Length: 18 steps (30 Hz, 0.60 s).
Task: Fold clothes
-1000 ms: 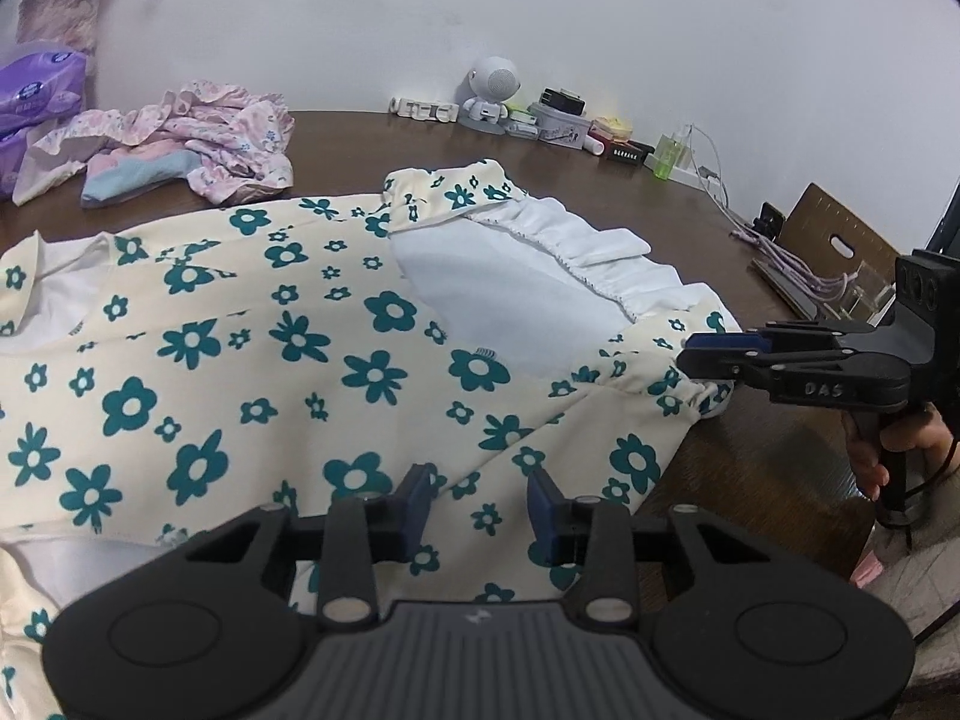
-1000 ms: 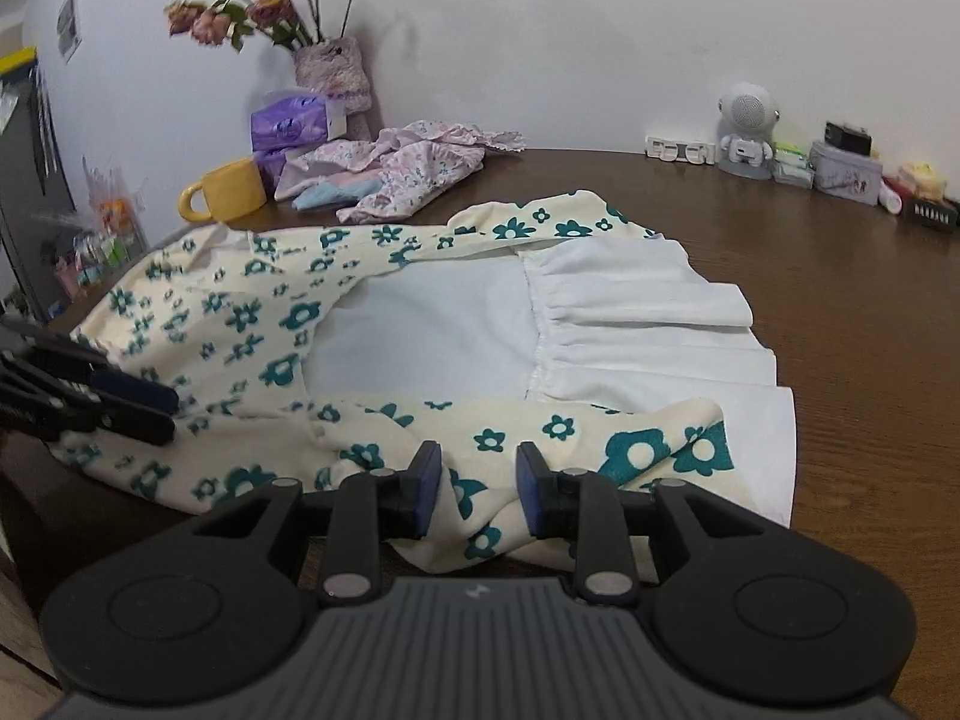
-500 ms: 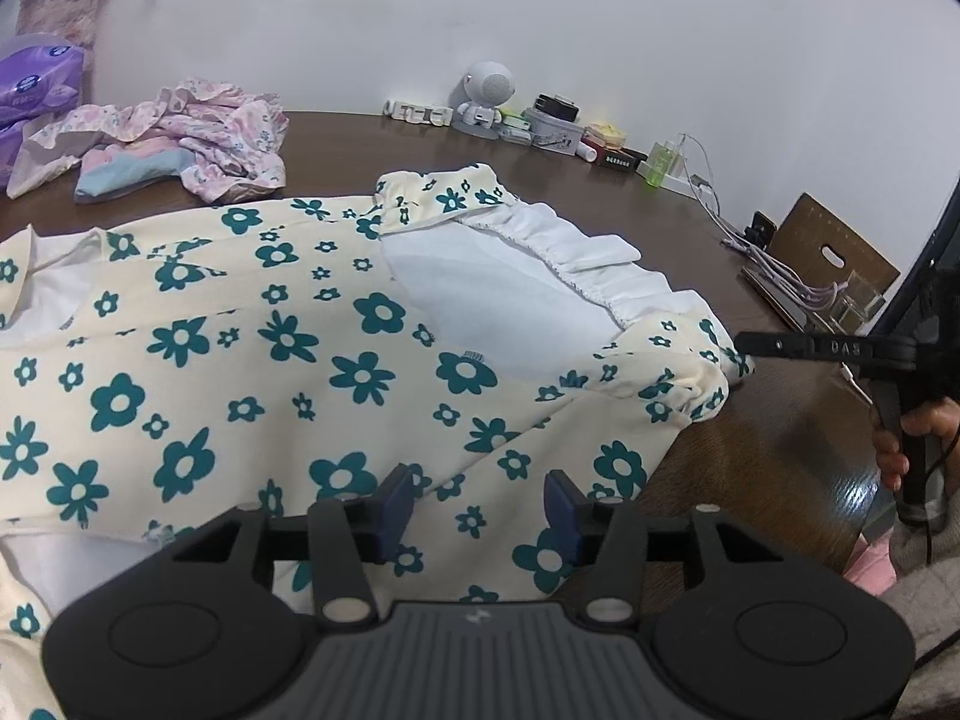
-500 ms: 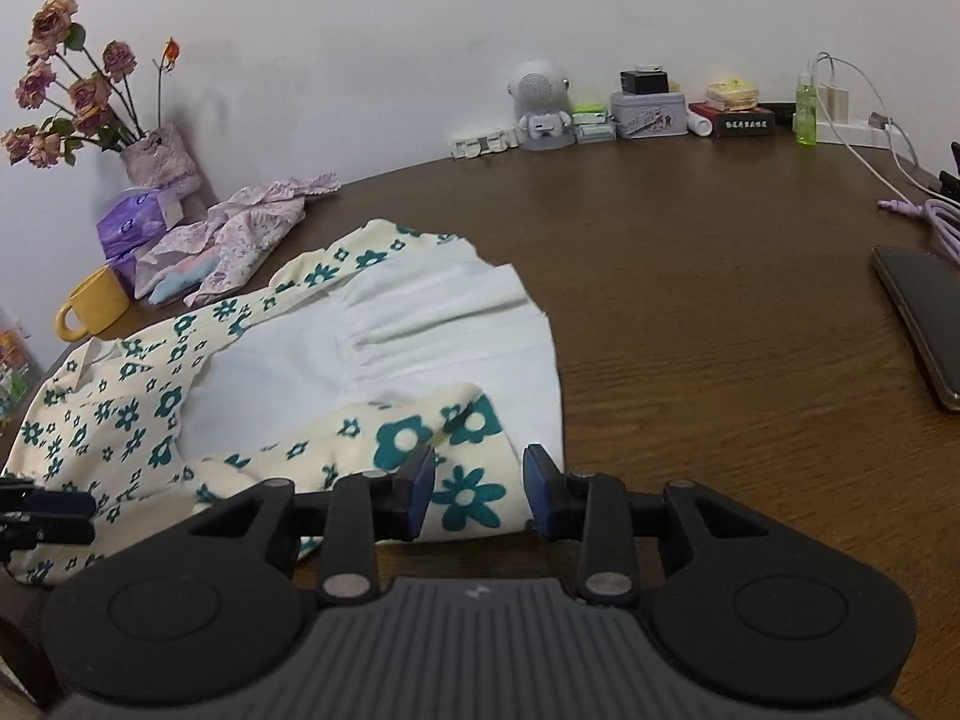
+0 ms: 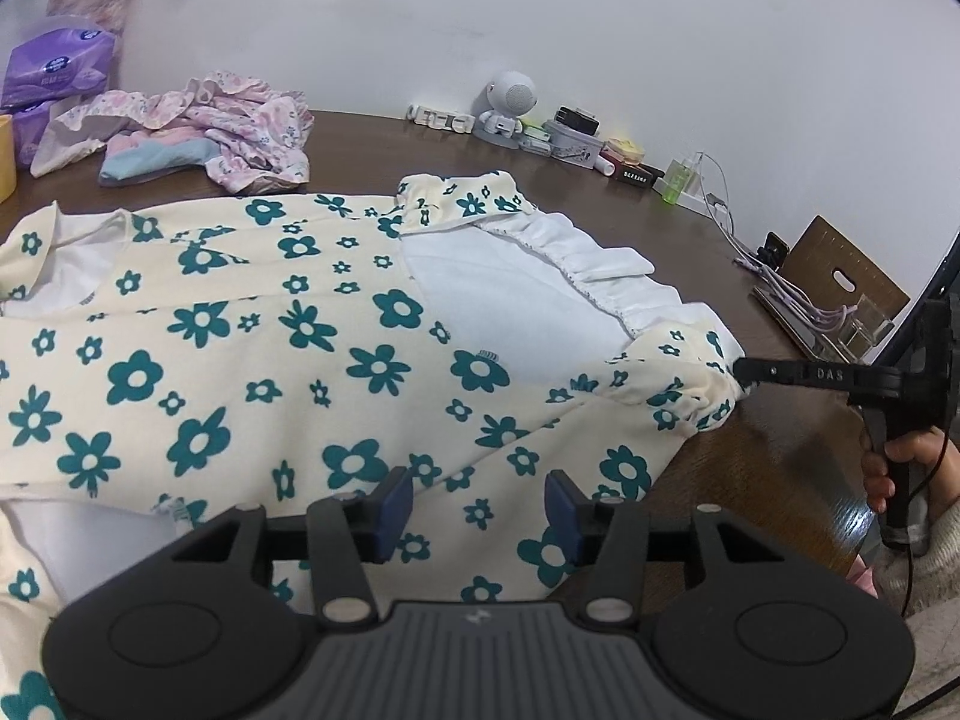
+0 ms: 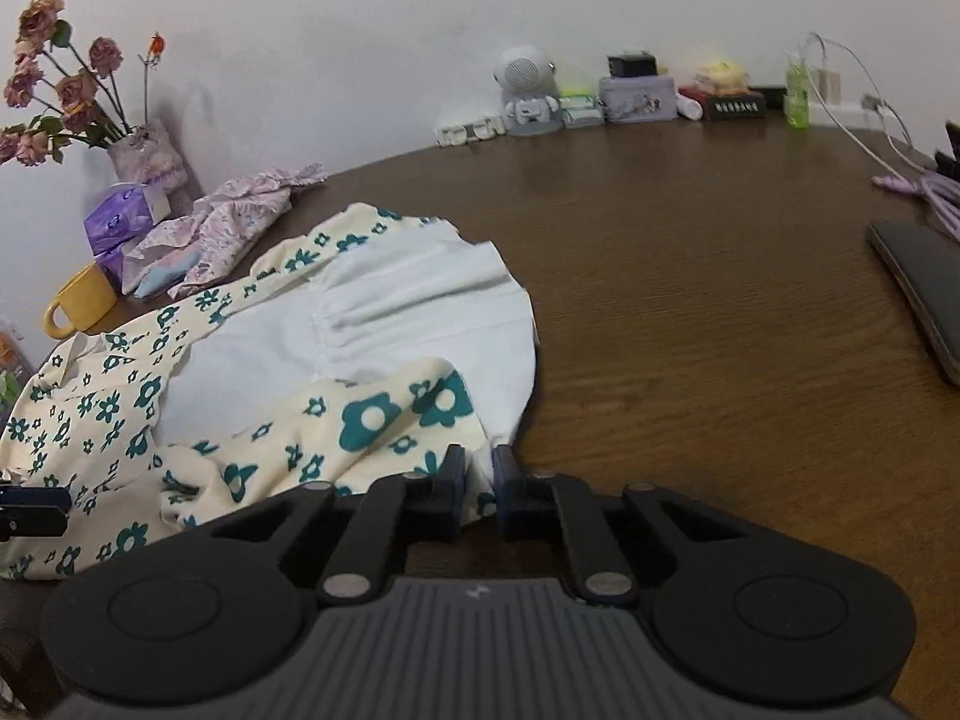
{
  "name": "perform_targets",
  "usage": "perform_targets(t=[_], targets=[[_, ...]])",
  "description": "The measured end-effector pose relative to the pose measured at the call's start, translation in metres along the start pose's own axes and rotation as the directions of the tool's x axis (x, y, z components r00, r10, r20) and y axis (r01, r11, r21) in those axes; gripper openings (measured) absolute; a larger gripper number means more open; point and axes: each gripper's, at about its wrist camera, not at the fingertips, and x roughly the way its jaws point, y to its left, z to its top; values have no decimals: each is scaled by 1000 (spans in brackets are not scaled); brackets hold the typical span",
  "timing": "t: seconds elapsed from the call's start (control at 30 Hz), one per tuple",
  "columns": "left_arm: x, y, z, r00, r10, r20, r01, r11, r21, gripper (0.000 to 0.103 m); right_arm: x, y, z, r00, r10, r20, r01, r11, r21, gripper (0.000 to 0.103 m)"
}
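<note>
A cream dress with teal flowers (image 5: 252,360) and a white lining (image 5: 510,300) lies spread on the brown table (image 6: 690,312). My left gripper (image 5: 478,507) hovers open over the dress's near edge, nothing between its blue pads. My right gripper (image 6: 478,477) is shut on a fold of the flowered dress (image 6: 372,414) at its near corner. In the left wrist view the right gripper (image 5: 747,369) comes in from the right, its tip pinching that bunched corner, with a hand (image 5: 900,462) on its handle. The left gripper (image 6: 30,507) shows at the far left edge of the right wrist view.
A heap of pink floral clothes (image 5: 234,132) lies at the back left beside purple tissue packs (image 5: 57,66), a yellow mug (image 6: 84,303) and a vase of dried flowers (image 6: 147,153). A white robot figurine (image 6: 525,90), tins, cables (image 6: 924,186) and a dark flat device (image 6: 924,288) line the back and right.
My left gripper's fingers have spread wider. My right gripper has closed from open onto the dress's corner, and its view has swung right across the table.
</note>
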Motion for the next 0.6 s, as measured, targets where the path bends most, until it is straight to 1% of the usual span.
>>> perform_targets(t=[0.13,0.23,0.33,0.47,0.53,0.6], targets=[[-1,1,-2,1000,-2,2,2,1000,-3,47,5,1,7,1000,3,22,-3,1000,-18,7],[-2,2,-3,1000,-4,4,4,1000,-8,47,10,1,8,1000,1,23,0,1000,-25,7],[-3,3,-5,1000,-6,7,6,1000,-7,47,13,-1,4,1000,-6,14,7,1000,-16,7],[-3,2,-5,1000,-7,9,7,1000,10,48,12,-3,1,999,-5,32,4,1000,9,8],[-3,2,-5,1000,-6,9,6,1000,7,48,9,-5,2,999,-1,42,-1,999,50,12],[-6,1,-6,1000,8,17,-8,1000,10,49,0,-6,3,997,5,72,-12,996,89,24]])
